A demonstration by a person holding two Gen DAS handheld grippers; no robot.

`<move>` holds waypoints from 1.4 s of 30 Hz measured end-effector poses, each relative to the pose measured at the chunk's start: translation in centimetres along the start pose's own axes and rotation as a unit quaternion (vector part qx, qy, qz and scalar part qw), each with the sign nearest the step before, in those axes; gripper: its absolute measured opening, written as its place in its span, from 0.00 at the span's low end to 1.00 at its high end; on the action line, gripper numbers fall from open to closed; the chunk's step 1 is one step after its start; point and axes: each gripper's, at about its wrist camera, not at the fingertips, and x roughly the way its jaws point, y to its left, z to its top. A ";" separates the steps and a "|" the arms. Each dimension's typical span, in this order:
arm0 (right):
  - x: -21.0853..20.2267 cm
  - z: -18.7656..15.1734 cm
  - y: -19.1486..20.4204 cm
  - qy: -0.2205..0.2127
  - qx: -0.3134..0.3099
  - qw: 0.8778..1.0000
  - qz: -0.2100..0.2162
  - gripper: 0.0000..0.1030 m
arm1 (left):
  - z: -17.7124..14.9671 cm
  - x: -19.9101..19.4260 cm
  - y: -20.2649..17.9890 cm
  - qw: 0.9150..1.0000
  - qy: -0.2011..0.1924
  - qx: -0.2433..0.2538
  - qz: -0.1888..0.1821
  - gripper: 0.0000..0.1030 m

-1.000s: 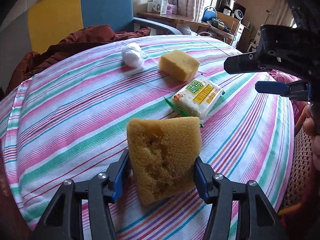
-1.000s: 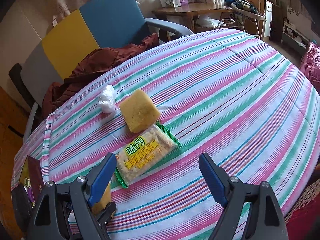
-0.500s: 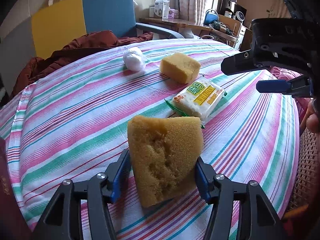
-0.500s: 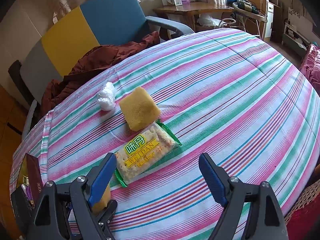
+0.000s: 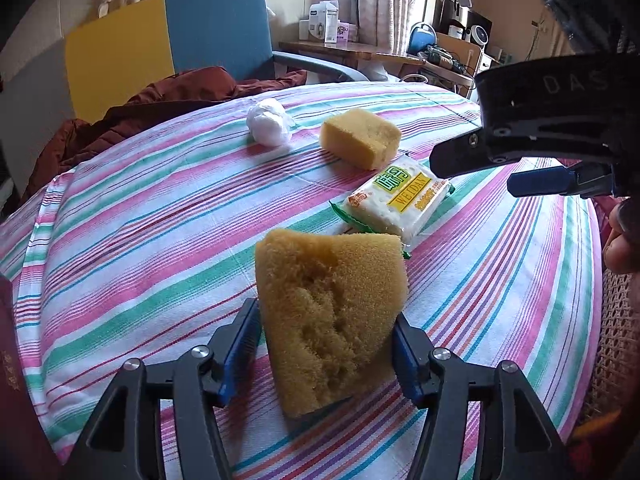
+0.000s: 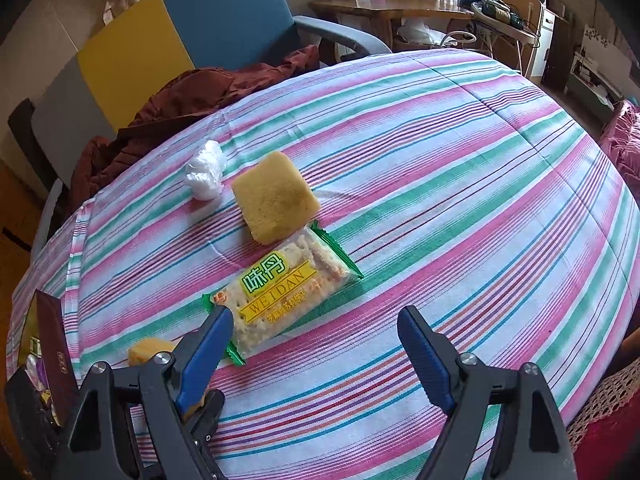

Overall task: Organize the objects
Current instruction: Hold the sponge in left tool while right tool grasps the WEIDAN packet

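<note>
A big yellow-brown sponge (image 5: pixel 332 320) stands on edge between the blue pads of my left gripper (image 5: pixel 324 332), which is shut on it just above the striped cloth (image 5: pixel 140 240). Its corner (image 6: pixel 148 350) peeks out behind my right gripper's left finger. My right gripper (image 6: pixel 316 320) hangs open and empty over the near end of a green and yellow cracker packet (image 6: pixel 284 292), not touching it. From the left wrist, that gripper (image 5: pixel 474 174) comes in from the right above the packet (image 5: pixel 396 200). Beyond lie a smaller sponge (image 6: pixel 274 200) and a crumpled white bag (image 6: pixel 205 176).
A dark red box (image 6: pixel 52 344) sits at the table's left edge. Behind the table is a blue and yellow chair (image 6: pixel 180 28) with a rust-brown jacket (image 6: pixel 192 100) draped on it. A person's hand (image 5: pixel 620 248) shows at the right. A wooden side table (image 6: pixel 380 4) stands further back.
Both views have tipped slightly, so the far objects sit a little lower in the left wrist frame. The big sponge stays between the left pads; nothing on the table has moved.
</note>
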 end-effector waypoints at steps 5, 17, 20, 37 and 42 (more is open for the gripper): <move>1.1 -0.1 -0.1 0.038 0.009 0.999 0.011 0.83 | 0.0 0.0 0.1 1.000 -0.001 0.000 -0.001 0.61; 4.4 1.0 0.3 0.104 0.119 0.982 0.102 0.83 | 0.2 0.1 0.6 1.000 -0.004 -0.007 -0.011 0.62; 5.4 1.9 1.3 0.101 0.117 0.984 0.084 0.84 | 0.2 0.1 0.6 1.000 -0.005 -0.009 -0.013 0.62; 5.0 1.9 0.0 0.155 -0.023 0.988 -0.002 0.53 | 0.0 -0.1 0.7 1.000 -0.006 -0.012 -0.025 0.65; 3.5 2.7 -2.9 0.106 0.040 0.994 -0.003 0.77 | -0.1 -0.2 0.4 1.000 -0.006 -0.010 -0.023 0.65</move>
